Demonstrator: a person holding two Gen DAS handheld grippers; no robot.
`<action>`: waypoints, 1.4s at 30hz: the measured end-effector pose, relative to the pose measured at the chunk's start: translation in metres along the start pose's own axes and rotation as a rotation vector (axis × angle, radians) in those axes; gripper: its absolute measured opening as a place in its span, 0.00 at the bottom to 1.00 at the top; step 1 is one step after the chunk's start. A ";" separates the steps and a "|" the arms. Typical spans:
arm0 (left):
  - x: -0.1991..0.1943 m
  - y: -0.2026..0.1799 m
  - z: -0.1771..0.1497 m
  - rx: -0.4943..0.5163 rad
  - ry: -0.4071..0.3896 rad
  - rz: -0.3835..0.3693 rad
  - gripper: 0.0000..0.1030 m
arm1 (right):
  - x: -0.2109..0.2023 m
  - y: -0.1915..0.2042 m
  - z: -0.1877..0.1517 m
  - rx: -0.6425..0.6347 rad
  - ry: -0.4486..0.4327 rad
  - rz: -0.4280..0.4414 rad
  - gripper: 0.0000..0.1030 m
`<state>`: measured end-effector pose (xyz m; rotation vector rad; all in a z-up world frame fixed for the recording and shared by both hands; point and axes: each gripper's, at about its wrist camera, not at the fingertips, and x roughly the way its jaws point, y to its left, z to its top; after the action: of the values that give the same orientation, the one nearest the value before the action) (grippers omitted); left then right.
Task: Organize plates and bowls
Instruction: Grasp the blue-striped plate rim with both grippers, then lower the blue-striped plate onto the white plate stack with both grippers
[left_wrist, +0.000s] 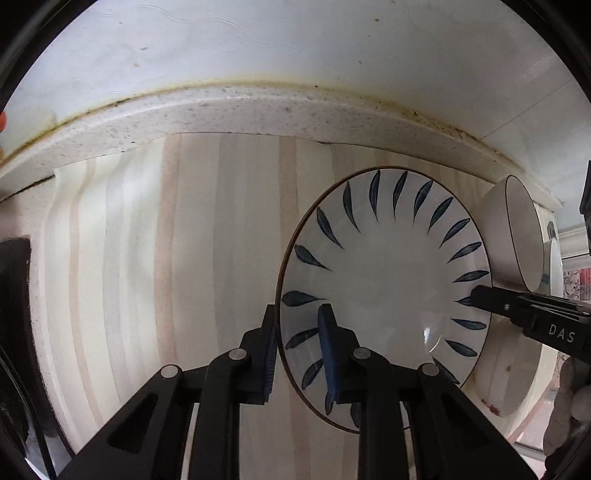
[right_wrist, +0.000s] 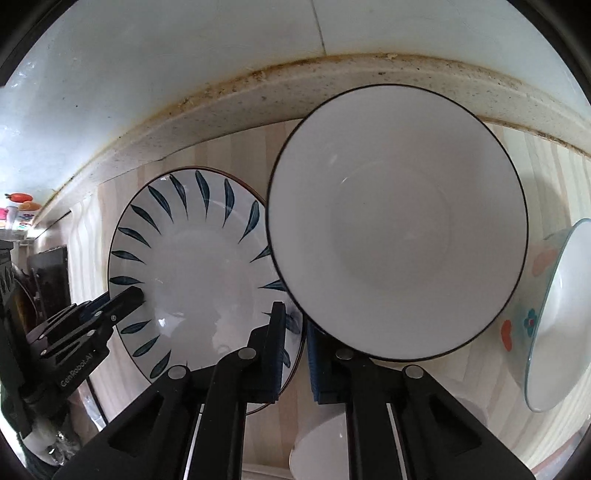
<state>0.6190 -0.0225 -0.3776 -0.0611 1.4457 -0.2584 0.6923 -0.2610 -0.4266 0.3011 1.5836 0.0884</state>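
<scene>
A white plate with blue leaf marks (left_wrist: 384, 280) lies on a pale striped wooden board (left_wrist: 184, 240). My left gripper (left_wrist: 299, 314) straddles its left rim, one finger outside and one on the inner face, shut on the rim. The right wrist view shows this gripper (right_wrist: 129, 295) at the leaf plate's (right_wrist: 199, 266) left edge. My right gripper (right_wrist: 295, 321) is shut on the lower rim of a white bowl with a black edge (right_wrist: 399, 229). It holds the bowl tilted, mouth toward the camera, above the plate's right side. In the left wrist view the right gripper (left_wrist: 476, 295) carries the bowl (left_wrist: 517, 236) on its side.
A speckled stone ledge (left_wrist: 258, 114) and white wall close off the back. A flowered bowl (right_wrist: 546, 314) leans at the right and a white cup (right_wrist: 321, 443) sits below my right gripper. A dark object (right_wrist: 48, 273) stands at the left. A person's hand (left_wrist: 569, 398) shows at the right.
</scene>
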 end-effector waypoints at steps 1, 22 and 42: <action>-0.001 0.001 -0.002 0.003 -0.002 0.002 0.18 | -0.001 -0.001 -0.001 -0.001 -0.003 0.003 0.09; -0.140 -0.031 -0.083 0.025 -0.184 0.013 0.18 | -0.116 0.006 -0.083 -0.113 -0.137 0.089 0.09; -0.121 -0.087 -0.191 0.087 -0.094 0.002 0.18 | -0.106 -0.051 -0.227 -0.080 -0.108 0.131 0.09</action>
<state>0.4062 -0.0592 -0.2677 -0.0005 1.3398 -0.3124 0.4616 -0.3062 -0.3271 0.3412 1.4491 0.2325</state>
